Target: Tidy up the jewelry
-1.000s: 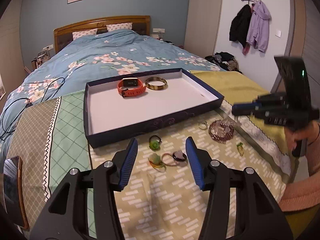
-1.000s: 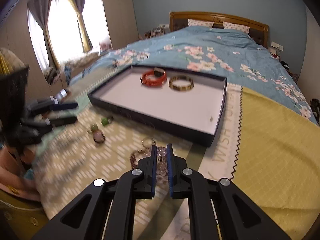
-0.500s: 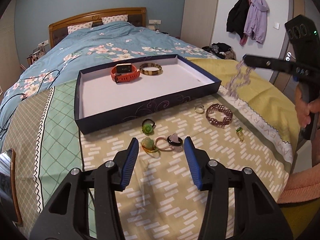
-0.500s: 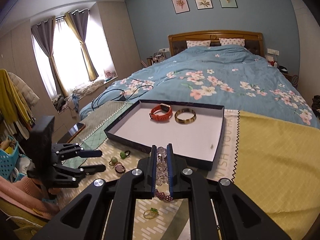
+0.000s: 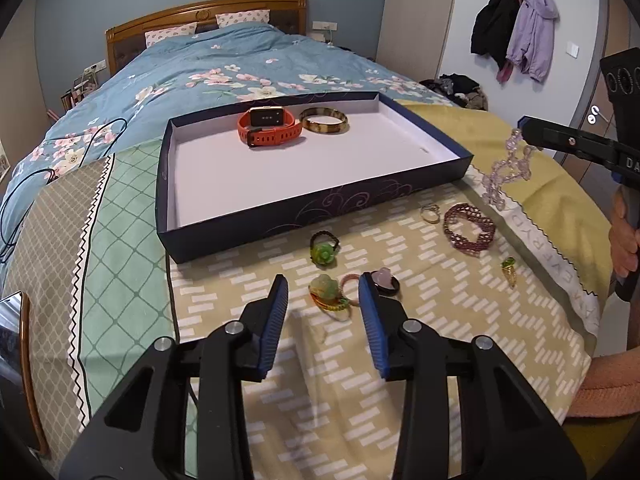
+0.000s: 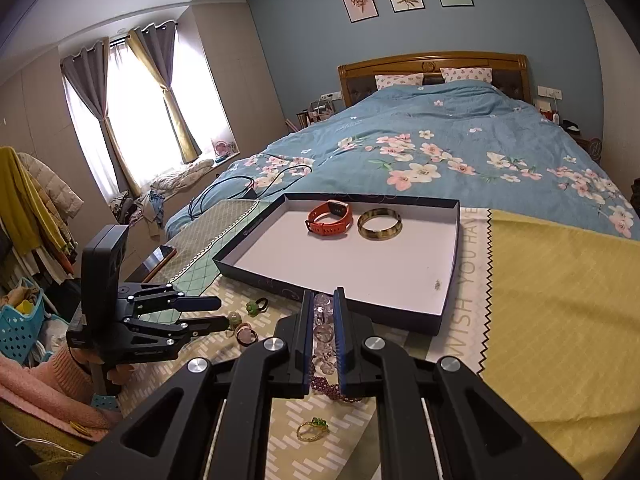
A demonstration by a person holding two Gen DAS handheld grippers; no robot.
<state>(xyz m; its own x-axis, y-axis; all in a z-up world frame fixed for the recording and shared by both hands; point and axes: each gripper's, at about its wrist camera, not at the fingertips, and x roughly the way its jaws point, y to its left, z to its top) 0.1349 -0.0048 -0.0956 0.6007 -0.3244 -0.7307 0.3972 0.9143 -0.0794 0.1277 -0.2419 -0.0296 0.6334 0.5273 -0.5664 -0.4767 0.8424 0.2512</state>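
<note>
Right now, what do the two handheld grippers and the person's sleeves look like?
Both the left gripper and right gripper are matte black plastic with silver screw heads and ribbed blue pads on the fingers. Each carries a black boxy housing above its handle; the right's shows white lettering. The sleeve is pink knit.

The left wrist view looks from just behind the left hand-held gripper, tilted down over the foot of the bed toward the headboard, close above the patterned cloth. The right wrist view sits behind the right hand-held gripper, facing the headboard and window from the other corner. Both share the box lid and the bed, and each sees the other gripper
</note>
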